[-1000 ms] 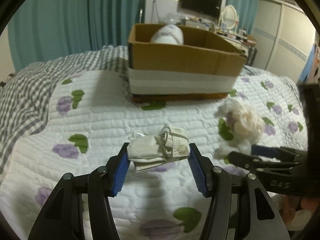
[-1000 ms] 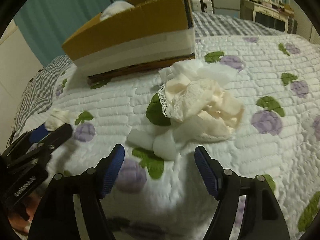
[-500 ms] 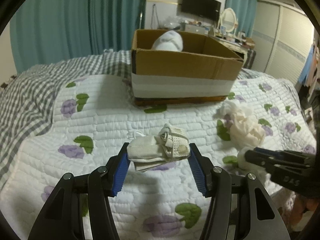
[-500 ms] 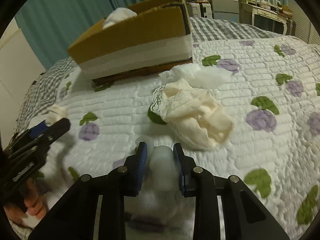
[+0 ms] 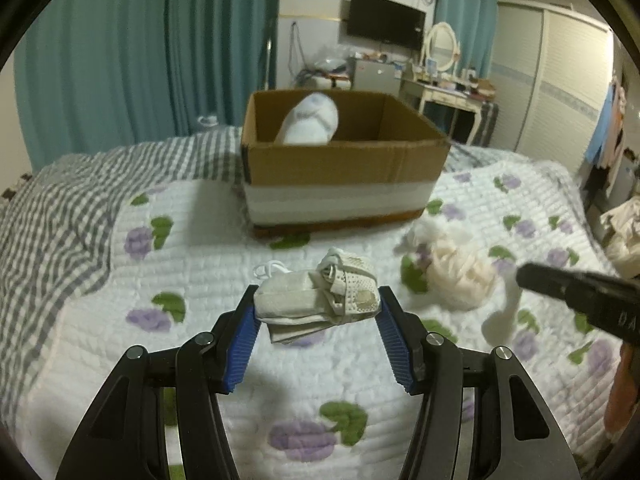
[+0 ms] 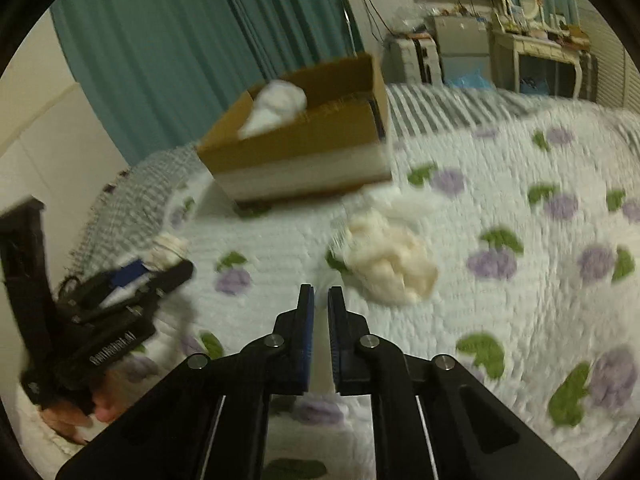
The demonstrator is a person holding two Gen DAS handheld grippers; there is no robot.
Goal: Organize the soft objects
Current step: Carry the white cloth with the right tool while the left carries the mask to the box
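Note:
My left gripper (image 5: 318, 308) is shut on a folded beige sock bundle (image 5: 316, 298) and holds it above the quilt, in front of a cardboard box (image 5: 340, 168) that holds a white sock roll (image 5: 310, 120). My right gripper (image 6: 321, 300) is shut on a white sock (image 5: 502, 312), which hangs from its tip in the left wrist view; between the pads it shows as a pale strip. A cream lace cloth pile (image 6: 390, 256) lies on the quilt just ahead and right of the right gripper. The box also shows in the right wrist view (image 6: 304, 160).
The bed has a white quilt with purple flowers (image 5: 140, 240) and a grey checked blanket (image 5: 52, 208) at the left. Teal curtains, a dressing table (image 5: 448, 92) and a wardrobe stand behind the bed. More cloth lies at the far right edge (image 5: 624, 240).
My right gripper has closed on the white sock and lifted it off the quilt. Both grippers have risen, and the left one still holds the beige bundle.

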